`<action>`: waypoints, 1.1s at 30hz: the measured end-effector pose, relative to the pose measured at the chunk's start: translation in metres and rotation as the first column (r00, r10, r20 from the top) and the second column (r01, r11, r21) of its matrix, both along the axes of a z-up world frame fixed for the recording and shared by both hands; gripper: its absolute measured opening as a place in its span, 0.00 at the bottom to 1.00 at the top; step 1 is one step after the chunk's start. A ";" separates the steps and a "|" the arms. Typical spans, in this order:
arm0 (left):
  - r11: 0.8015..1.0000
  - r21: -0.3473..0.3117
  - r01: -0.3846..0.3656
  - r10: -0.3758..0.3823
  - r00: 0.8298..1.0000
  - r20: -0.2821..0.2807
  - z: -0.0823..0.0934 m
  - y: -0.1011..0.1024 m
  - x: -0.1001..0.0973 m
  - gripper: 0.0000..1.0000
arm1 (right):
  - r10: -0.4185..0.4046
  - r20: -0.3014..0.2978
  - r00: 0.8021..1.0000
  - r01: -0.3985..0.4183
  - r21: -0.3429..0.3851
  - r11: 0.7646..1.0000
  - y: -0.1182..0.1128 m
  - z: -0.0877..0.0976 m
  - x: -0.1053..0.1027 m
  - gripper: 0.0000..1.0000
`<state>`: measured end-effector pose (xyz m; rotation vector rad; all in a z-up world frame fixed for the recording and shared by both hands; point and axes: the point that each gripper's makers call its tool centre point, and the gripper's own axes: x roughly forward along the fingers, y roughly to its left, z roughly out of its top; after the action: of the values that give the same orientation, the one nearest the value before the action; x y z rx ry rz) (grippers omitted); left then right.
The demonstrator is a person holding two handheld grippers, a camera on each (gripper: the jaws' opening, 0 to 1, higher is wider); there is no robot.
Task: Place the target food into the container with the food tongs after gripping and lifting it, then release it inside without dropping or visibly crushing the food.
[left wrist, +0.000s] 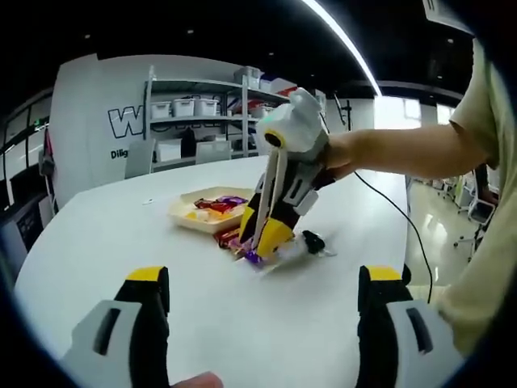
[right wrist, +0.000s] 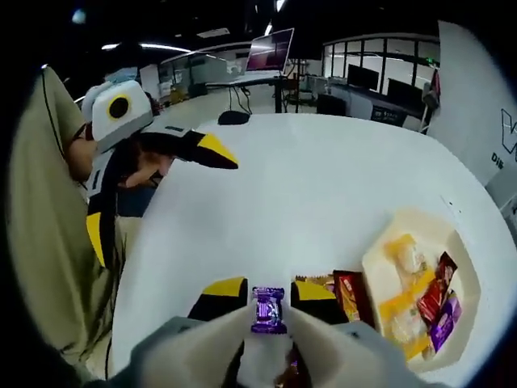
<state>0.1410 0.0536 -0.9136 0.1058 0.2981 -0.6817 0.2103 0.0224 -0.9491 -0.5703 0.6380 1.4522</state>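
Snacks (right wrist: 426, 303) lie in the tray (right wrist: 380, 263) on the table (right wrist: 307, 194); more wrapped snacks (right wrist: 349, 295) lie just beside it.

One tray (right wrist: 464, 267), two grippers (left wrist: 262, 246) (right wrist: 206, 151)

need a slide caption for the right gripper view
Right gripper pinches a purple wrapped candy above the white table, beside a tray of assorted snacks.

A broad round white table (left wrist: 105, 234) spans the lower frame; grey metal shelving with white storage bins (left wrist: 194, 113) stands upper left, and a long ceiling light strip (left wrist: 343, 40) runs upper right.
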 end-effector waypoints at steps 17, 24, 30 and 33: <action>1.000 0.000 -0.001 0.001 1.000 0.005 0.002 0.001 -0.001 0.94 | -0.072 0.043 0.996 0.071 0.036 0.997 -0.002 0.048 0.037 0.16; 1.000 0.003 -0.002 0.002 1.000 0.003 0.001 0.003 0.000 0.94 | -0.104 0.067 0.992 0.102 0.042 0.994 -0.001 0.064 0.065 0.16; 1.000 0.005 -0.007 0.007 1.000 0.007 0.003 0.005 0.000 0.94 | -0.143 0.080 0.987 0.138 0.055 0.989 0.002 0.078 0.094 0.16; 1.000 0.006 -0.010 0.010 1.000 0.008 0.004 0.007 0.001 0.94 | -0.155 0.086 0.984 0.150 0.061 0.987 0.004 0.083 0.106 0.16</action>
<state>0.1417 0.0607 -0.9100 0.1127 0.2928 -0.6700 0.3163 0.0260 -0.8657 -0.5299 0.5569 1.2885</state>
